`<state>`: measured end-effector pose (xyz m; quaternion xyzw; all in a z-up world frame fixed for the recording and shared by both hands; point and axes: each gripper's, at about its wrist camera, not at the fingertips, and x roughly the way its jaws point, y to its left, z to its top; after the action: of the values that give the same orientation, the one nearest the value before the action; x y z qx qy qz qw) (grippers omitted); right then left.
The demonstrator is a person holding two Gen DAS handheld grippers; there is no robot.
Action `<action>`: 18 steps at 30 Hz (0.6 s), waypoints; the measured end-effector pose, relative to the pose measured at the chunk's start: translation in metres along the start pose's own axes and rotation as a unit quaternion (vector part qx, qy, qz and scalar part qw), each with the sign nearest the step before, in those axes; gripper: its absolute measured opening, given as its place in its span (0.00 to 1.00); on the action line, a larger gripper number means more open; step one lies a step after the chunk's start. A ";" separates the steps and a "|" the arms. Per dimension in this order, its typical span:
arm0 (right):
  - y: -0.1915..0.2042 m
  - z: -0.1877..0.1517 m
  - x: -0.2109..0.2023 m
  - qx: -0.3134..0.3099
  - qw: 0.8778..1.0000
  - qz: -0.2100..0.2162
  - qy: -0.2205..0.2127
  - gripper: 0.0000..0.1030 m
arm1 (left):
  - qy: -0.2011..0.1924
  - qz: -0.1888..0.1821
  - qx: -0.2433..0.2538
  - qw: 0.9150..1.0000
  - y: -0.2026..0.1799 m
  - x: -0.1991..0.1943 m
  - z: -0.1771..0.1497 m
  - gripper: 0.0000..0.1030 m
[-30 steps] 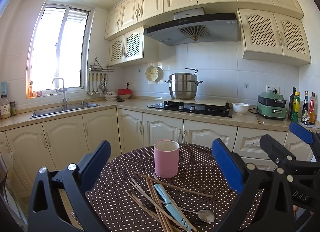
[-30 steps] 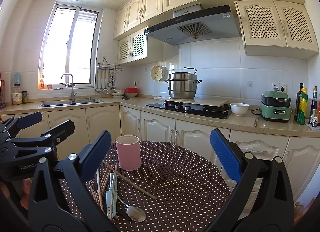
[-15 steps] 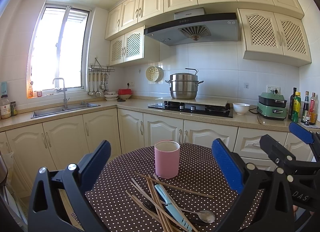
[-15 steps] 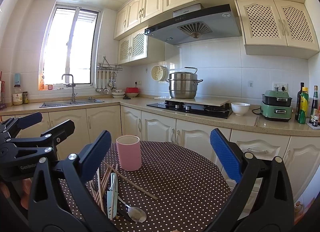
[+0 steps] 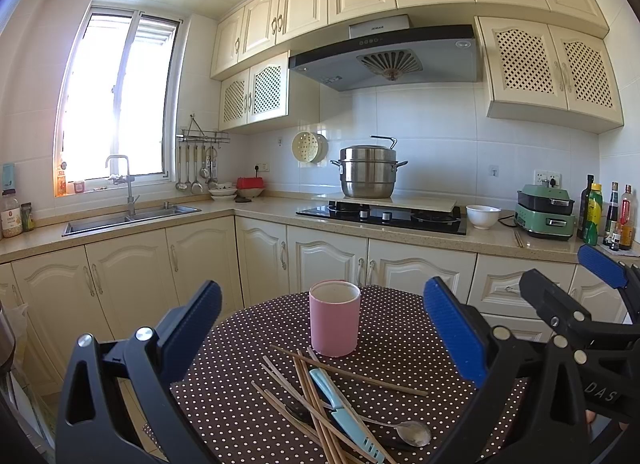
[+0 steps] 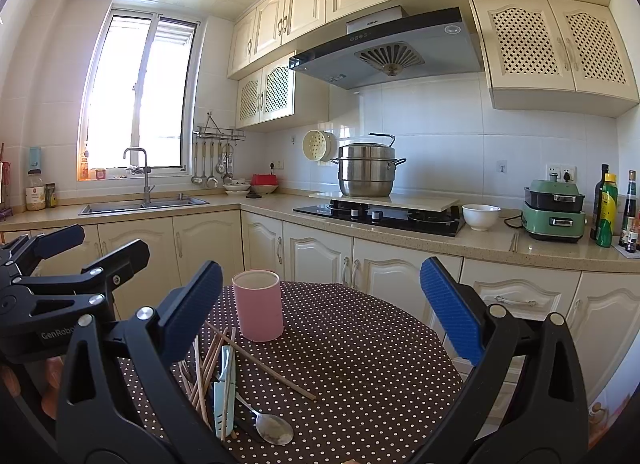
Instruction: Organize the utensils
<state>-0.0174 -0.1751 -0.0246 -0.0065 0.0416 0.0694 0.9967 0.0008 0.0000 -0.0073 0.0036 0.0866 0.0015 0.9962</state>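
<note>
Behind the heaped chopsticks (image 5: 316, 396), knife (image 5: 344, 412) and spoon (image 5: 412, 432) stands a pink cup (image 5: 334, 318); both tools spread, empty.

Left gripper (image 6: 72, 252) body, seen in the right wrist view, reads "GenRobo", rest cut off by the near finger. Right gripper (image 5: 600, 276) body, in the left wrist view, shows "DAS", partial. Range hood (image 6: 384, 47) has a brand strip up top, too small to read; bottle labels likewise illegible.
</note>
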 end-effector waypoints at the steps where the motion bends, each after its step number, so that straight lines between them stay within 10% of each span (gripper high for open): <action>1: 0.000 0.000 0.000 0.001 1.000 0.000 0.000 0.94 | 0.000 0.000 0.000 1.000 0.000 0.000 0.000 0.96; 18: 0.000 -0.002 0.001 0.002 1.000 0.000 0.004 0.94 | 0.007 -0.001 0.000 1.000 0.000 0.003 -0.002 0.96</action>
<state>-0.0166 -0.1750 -0.0270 -0.0049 0.0457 0.0694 0.9965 0.0039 0.0002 -0.0094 0.0032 0.0935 0.0009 0.9956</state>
